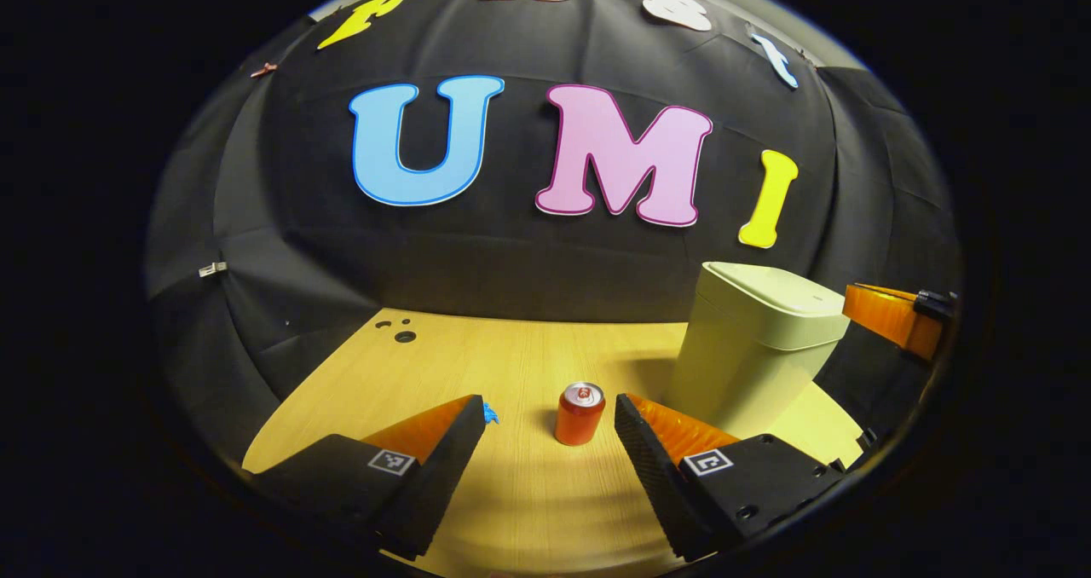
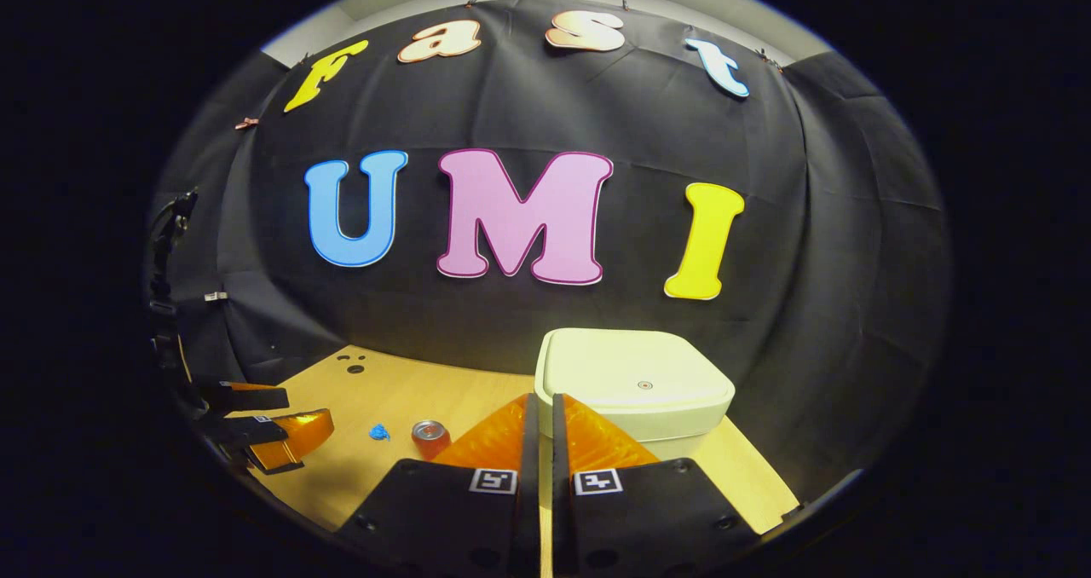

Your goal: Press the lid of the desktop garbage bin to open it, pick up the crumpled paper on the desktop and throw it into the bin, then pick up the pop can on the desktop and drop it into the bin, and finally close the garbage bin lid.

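My left claw [image 1: 550, 442] spread wide — pop can [image 1: 580, 413] upright just ahead between its fingers; my right claw [image 2: 539, 442] pressed together before the lidded bin [image 2: 635, 382].

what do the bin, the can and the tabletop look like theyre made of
Garbage bin: likely plastic, pale cream, smooth matte walls and rounded moulded corners.
Pop can: looks like metal, probably aluminium, with a glossy orange-red side and a shiny silvery top.
Tabletop: light wood or wood-look laminate; fine grain lines show, but the pictures cannot settle which.
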Action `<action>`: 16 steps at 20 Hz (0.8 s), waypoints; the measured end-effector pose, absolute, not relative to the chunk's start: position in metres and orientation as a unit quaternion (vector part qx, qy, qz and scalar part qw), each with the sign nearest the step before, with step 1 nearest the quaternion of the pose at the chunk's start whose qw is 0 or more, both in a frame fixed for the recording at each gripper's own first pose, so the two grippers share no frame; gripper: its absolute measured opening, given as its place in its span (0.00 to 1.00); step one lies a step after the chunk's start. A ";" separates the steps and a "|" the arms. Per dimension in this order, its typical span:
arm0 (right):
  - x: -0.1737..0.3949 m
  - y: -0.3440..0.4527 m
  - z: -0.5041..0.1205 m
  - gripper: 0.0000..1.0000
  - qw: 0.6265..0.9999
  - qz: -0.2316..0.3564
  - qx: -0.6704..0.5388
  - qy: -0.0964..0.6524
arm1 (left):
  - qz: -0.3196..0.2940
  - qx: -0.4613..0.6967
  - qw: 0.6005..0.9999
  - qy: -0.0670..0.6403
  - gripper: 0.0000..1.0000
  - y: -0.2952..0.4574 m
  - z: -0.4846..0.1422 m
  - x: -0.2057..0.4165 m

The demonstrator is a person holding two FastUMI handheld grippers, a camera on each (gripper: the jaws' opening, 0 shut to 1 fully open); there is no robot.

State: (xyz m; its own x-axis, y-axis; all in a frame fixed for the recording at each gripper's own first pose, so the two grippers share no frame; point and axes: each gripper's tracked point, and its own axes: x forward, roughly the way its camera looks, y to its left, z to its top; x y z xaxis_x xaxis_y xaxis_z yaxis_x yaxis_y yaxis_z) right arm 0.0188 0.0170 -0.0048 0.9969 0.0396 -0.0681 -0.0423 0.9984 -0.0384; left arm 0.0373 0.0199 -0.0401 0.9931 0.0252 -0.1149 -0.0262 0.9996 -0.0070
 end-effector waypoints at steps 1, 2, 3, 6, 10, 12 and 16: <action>0.020 0.018 -0.005 0.10 0.999 0.023 -0.020 0.035 | 0.012 -0.004 0.998 0.059 0.98 0.020 -0.041 0.038; 0.021 0.019 -0.006 0.10 0.999 0.027 -0.016 0.038 | 0.011 -0.004 0.998 0.060 0.98 0.019 -0.042 0.038; 0.024 0.018 -0.008 0.10 0.999 0.024 -0.013 0.043 | 0.011 -0.004 0.998 0.061 0.98 0.020 -0.043 0.040; 0.023 0.022 -0.015 0.08 0.997 0.033 0.007 0.068 | 0.011 -0.002 0.998 0.062 0.99 0.021 -0.043 0.040; 0.029 0.012 -0.007 0.06 0.998 0.024 -0.001 0.063 | 0.012 -0.003 0.998 0.064 0.98 0.023 -0.045 0.041; 0.034 0.005 0.000 0.06 0.998 0.020 0.000 0.061 | 0.014 -0.006 0.998 0.067 0.98 0.024 -0.046 0.041; 0.050 -0.014 0.014 0.06 0.998 0.010 0.015 0.052 | 0.016 -0.007 0.997 0.071 0.98 0.024 -0.049 0.041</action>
State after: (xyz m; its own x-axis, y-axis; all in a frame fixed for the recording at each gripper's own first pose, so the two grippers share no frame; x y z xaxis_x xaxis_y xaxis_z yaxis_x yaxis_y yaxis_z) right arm 0.0504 -0.0137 0.0138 0.9943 0.0215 -0.1040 -0.0185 0.9994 0.0303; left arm 0.0408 0.0240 -0.0495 0.9892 0.0315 -0.1428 -0.0334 0.9994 -0.0108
